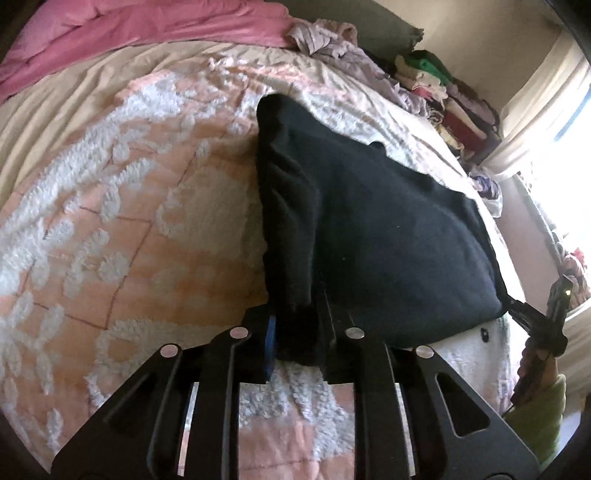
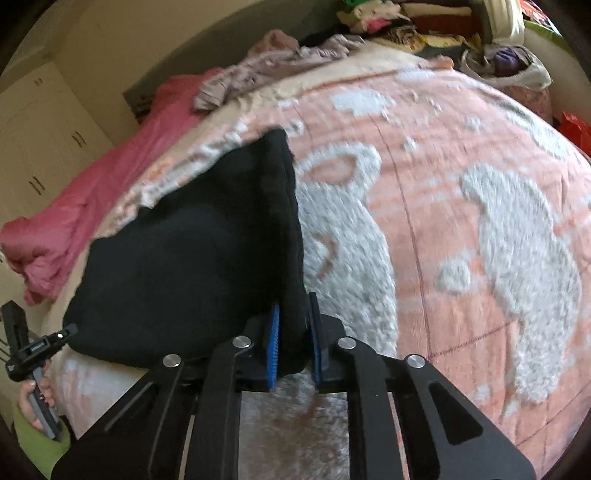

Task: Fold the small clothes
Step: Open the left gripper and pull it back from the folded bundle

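Observation:
A black garment (image 1: 376, 229) lies folded on the pink and white bedspread (image 1: 122, 206). My left gripper (image 1: 295, 343) is shut on the garment's near left corner, the cloth bunched between its blue pads. In the right wrist view the same black garment (image 2: 192, 258) stretches away to the left, and my right gripper (image 2: 293, 343) is shut on its near right corner, blue pads pressing the fold from both sides. The other handheld gripper (image 2: 33, 354) shows at the far left of that view, held by a hand with a green sleeve.
A pink duvet (image 1: 122, 33) is bunched at the head of the bed. A crumpled lilac garment (image 1: 332, 40) lies beyond the black one. Stacks of folded clothes (image 1: 450, 99) sit by the curtained window. White wardrobe doors (image 2: 40, 147) stand to the left.

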Demonstrator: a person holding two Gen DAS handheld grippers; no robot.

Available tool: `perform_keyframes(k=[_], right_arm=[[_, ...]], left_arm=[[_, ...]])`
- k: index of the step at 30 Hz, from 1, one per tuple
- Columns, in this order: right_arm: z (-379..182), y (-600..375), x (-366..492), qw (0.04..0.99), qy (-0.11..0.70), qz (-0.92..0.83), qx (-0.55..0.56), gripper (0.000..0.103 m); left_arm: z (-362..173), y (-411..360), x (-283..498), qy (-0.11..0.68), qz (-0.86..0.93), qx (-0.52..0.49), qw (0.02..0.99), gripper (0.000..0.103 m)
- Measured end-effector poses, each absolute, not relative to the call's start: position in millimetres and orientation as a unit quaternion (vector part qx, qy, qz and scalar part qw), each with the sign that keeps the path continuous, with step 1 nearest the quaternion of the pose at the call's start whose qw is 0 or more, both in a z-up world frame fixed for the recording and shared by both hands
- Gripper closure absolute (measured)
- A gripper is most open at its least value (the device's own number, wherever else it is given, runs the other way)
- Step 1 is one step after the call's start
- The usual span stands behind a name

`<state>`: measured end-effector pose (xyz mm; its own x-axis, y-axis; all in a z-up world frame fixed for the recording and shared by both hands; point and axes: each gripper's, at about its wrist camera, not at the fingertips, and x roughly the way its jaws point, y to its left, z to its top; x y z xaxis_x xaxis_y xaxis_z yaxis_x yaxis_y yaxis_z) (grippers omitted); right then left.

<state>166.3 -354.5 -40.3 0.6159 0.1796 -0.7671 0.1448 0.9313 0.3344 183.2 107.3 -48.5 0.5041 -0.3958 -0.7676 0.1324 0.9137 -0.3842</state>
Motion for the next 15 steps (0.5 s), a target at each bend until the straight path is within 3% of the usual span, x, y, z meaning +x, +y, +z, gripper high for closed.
perform_keyframes(k=[3,10,15], right_arm=[[-35,-348,165,0.885,0.439,-0.004,0.157,0.084],[-26,-335,161,0.894,0.437,-0.039,0.091,0.061],[-25,-334,157,0.893,0.437,-0.044,0.095,0.051]], left_arm=[[-49,107,183,0.472,-0.143,-0.122,0.862,0.079],[-40,91,170,0.456,-0.123,-0.056,0.88,0.079],[-39,84,164,0.455,-0.115,-0.03,0.883,0.079]])
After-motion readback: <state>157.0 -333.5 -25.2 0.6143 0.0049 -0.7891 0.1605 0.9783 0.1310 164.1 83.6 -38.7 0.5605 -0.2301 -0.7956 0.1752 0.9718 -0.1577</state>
